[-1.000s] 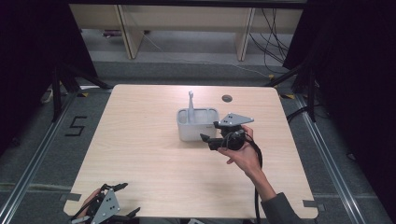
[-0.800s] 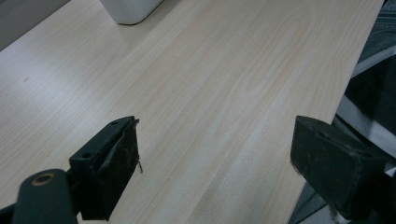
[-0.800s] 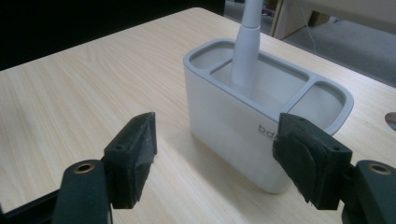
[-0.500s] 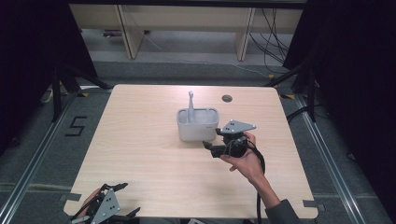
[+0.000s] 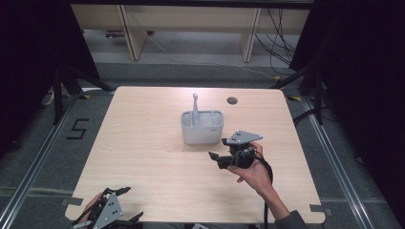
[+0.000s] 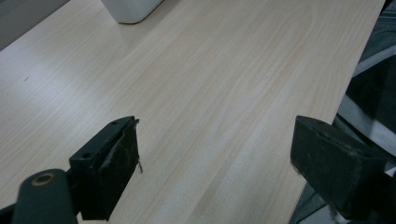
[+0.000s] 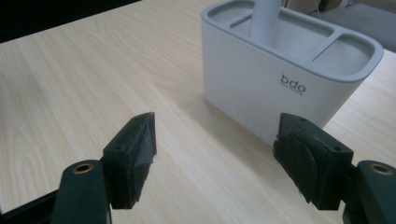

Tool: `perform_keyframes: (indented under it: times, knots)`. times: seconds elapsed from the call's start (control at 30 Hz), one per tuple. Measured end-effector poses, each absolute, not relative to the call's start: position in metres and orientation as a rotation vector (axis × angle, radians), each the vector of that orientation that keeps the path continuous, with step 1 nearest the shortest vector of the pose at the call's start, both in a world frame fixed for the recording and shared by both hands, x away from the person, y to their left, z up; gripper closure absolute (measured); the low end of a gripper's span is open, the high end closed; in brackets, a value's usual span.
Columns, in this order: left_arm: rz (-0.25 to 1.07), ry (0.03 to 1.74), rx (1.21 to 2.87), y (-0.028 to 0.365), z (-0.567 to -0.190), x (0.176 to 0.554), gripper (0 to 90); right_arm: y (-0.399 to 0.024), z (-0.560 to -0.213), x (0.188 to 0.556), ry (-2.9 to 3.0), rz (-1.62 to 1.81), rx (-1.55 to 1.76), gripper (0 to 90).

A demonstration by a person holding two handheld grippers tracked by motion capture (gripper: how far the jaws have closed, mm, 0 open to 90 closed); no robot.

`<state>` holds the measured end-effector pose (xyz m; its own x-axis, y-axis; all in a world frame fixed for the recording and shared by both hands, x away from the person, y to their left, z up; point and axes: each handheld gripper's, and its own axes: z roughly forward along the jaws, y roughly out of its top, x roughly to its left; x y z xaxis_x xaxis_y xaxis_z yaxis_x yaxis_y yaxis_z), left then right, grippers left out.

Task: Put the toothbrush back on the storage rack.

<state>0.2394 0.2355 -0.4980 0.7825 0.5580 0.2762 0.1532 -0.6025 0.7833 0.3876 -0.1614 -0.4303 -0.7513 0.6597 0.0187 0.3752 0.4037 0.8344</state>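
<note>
Between the black jaws of the right hand-held gripper (image 7: 215,161) lies only bare wood: they stand wide apart and hold nothing. Just beyond them, slightly toward the right-hand jaw, stands the white caddy (image 7: 285,88), a compartmented holder resting flat on the surface (image 7: 84,84). A white handle (image 7: 265,18), seemingly that of a brush, rises upright out of one of its rear compartments; its top is cut off in the right gripper view, while the high view shows the whole handle (image 5: 195,106) standing above the caddy's rim (image 5: 202,114).

As a judgement, the handle looks already seated in the caddy, and the right hand-held gripper (image 5: 220,159), near the caddy's front right corner but not touching it, has nothing left in its grasp. Whether more work with the caddy is still to come, the pictures do not tell.

Nearest the person, at the front left corner of the surface, the left hand-held gripper (image 5: 111,214) is well apart from the caddy. Its own jaws (image 6: 215,163) also stand wide and empty, with plain wood between them and a corner of the caddy (image 6: 130,10) far ahead.

On the caddy's near wall, small dark lettering reads "bdo" (image 7: 293,85), with a finer line beneath it too small to read. Farther off, left of the surface, the floor carries a large "5" (image 5: 78,129).
</note>
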Motion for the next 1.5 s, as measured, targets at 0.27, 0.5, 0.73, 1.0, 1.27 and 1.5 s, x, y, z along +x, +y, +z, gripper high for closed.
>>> perform_keyframes:
  times: [0.27, 0.5, 0.73, 1.0, 1.27, 1.5]
  knots:
    - [0.64, 0.535, 2.157, 0.234, -0.499, 0.239, 14.9, -0.162, -0.437, 0.383, 2.37, 1.267, 0.88, 29.7]
    - [0.647, 0.532, 2.156, 0.235, -0.499, 0.239, 14.9, -0.167, -0.445, 0.377, 2.384, 1.251, 0.887, 29.4]
    - [0.647, 0.532, 2.155, 0.235, -0.498, 0.239, 14.9, -0.173, -0.454, 0.372, 2.39, 1.241, 0.929, 29.2]
    - [0.637, 0.539, 2.151, 0.234, -0.499, 0.239, 14.9, -0.179, -0.461, 0.364, 2.399, 1.229, 0.941, 29.0]
    - [0.651, 0.533, 2.147, 0.234, -0.499, 0.239, 14.9, -0.183, -0.465, 0.356, 2.392, 1.242, 0.945, 28.2]
    - [0.643, 0.538, 2.159, 0.235, -0.499, 0.239, 14.9, -0.187, -0.467, 0.351, 2.406, 1.252, 0.958, 27.4]
